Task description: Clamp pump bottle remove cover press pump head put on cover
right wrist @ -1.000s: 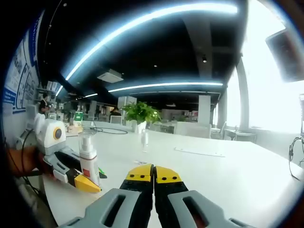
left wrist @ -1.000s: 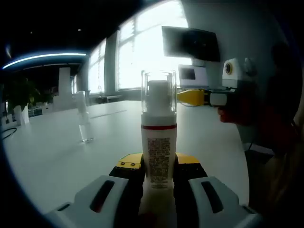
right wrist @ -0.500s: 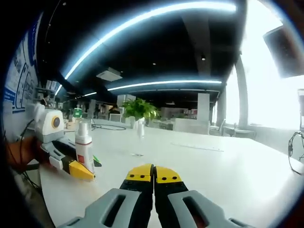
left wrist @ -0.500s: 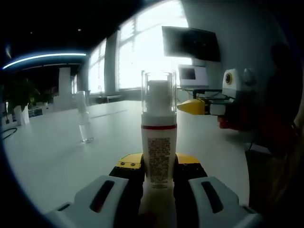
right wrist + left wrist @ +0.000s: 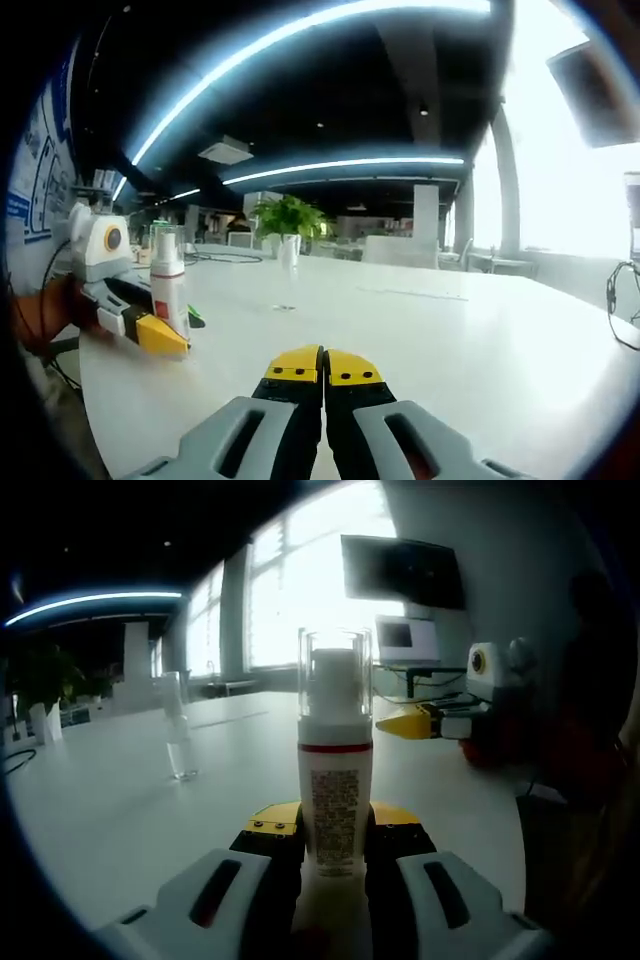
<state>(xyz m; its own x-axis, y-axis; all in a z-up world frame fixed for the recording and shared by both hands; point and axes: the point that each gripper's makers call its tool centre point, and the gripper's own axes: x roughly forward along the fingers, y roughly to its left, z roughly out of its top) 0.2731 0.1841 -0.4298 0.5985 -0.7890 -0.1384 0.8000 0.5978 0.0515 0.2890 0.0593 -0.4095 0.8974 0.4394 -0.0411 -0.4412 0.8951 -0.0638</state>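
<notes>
**Pump bottle clamped upright, cover on**

Pump bottle (image 5: 335, 780) clamped upright between the yellow-tipped jaws of the left gripper (image 5: 335, 830), low on the white body, just under the printed label. Red band around the shoulder; clear cover (image 5: 335, 675) seated over the white pump head. Same bottle visible in the right gripper view (image 5: 168, 290), held over the near left corner of the white table (image 5: 480, 330). Right gripper (image 5: 323, 365) with jaws pressed together, nothing between them, hovering above the table. Seen from the left gripper view, right gripper (image 5: 410, 723) off to the right of the bottle, well apart from it, yellow tips pointing toward it. Clear slender bottle (image 5: 177, 730) standing alone farther along the table. Dark wall monitor (image 5: 402, 572) beside bright windows.
</notes>
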